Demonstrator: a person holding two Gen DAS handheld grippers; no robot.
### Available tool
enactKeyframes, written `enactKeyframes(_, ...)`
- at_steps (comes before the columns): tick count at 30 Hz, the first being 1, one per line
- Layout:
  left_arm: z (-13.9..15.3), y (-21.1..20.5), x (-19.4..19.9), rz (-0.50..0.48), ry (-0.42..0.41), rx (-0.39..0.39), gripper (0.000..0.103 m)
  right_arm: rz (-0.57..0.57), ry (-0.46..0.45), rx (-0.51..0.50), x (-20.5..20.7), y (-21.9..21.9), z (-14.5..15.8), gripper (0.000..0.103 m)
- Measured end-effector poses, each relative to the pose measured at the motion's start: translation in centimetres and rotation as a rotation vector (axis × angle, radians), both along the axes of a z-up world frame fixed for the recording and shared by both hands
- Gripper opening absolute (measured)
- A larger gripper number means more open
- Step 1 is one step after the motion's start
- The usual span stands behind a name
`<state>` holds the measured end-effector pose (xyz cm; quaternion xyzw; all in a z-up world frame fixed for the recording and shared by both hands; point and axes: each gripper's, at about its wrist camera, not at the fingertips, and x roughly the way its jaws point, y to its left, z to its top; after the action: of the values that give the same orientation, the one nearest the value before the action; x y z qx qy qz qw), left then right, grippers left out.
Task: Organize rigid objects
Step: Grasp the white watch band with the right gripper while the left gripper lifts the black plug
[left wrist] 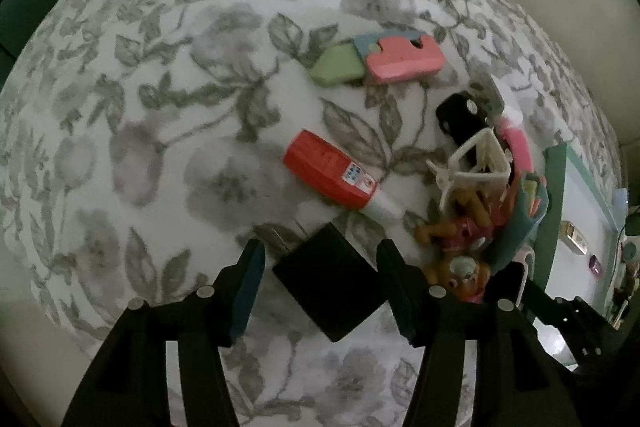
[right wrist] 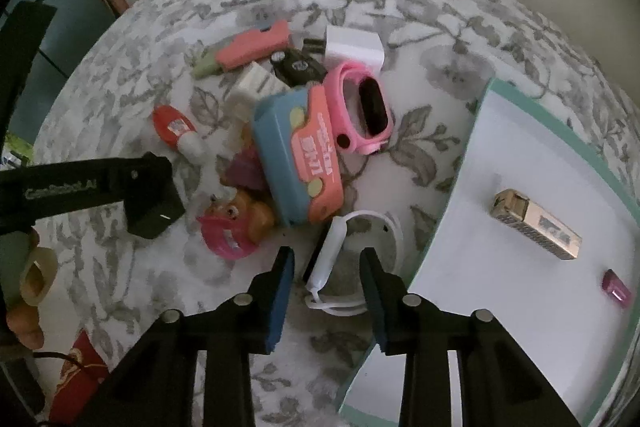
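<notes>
A cloth with gray flowers and leaves [left wrist: 168, 99] covers the worktop. The left tool [left wrist: 320, 279] is open, with a black plug block [left wrist: 326, 289] lying between its fingers, not pinched. The right tool [right wrist: 326, 281] is partly open around a white cord gadget [right wrist: 328, 255], not squeezing it. Just beside sits a tray [right wrist: 472, 131] with a gold box [right wrist: 536, 229]. Toys lie piled near a red tube [left wrist: 336, 173].
</notes>
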<state>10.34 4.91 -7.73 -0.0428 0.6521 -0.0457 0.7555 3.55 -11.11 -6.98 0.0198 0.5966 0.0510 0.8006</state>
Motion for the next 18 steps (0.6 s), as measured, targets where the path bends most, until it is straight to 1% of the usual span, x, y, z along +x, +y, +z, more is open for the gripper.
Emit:
enactKeyframes(5,-1.0,-0.7,-0.8,-0.035,0.026,0.031,0.06,0.006,0.015,-0.01,0.0,0.3,-1.0,0.03)
enactKeyframes(10,-1.1,-1.6,-1.6,-0.065,0.018,0.073,0.058,0.023,0.001,-0.03,0.1,0.6,-1.2,0.027)
enactKeyframes(15,-1.2,-2.2,-2.0,-0.073,0.004,0.1,0.045,0.028,-0.014,-0.045,0.5,1.3,-1.5,0.028)
enactKeyframes(17,-1.3,-2.5,-2.2,-0.071,-0.003,0.102,0.042,0.033,-0.02,-0.055,0.4,1.5,-1.6,0.028)
enactKeyframes(18,-1.3,-2.5,-2.3,-0.068,-0.005,0.098,0.042,0.035,-0.022,-0.063,0.4,1.6,-1.6,0.027)
